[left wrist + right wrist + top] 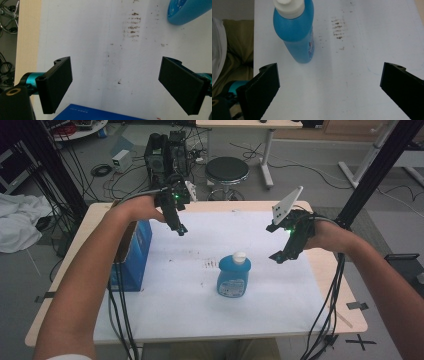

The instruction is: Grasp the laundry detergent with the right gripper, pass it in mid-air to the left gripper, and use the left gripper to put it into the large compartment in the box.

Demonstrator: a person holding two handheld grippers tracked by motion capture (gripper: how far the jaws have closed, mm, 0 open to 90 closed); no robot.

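A blue bottle with a white cap stands upright on the white sheet that covers the table, a little toward the person's side of the middle. Brown stains mark the sheet just left of the bottle.

The right gripper hangs above the sheet, up and to the right of the bottle and near it, touching nothing. Its jaws are spread wide and hold nothing. In the right gripper view the bottle stands ahead of the left jaw, apart from both jaws.

The left gripper hovers over the far left part of the sheet, well apart from the bottle, beside a blue box that sits at the table's left edge. Its jaws also stand wide apart and empty. In the left gripper view the bottle's base lies at the upper right, and an edge of the box lies between the jaws at the bottom.
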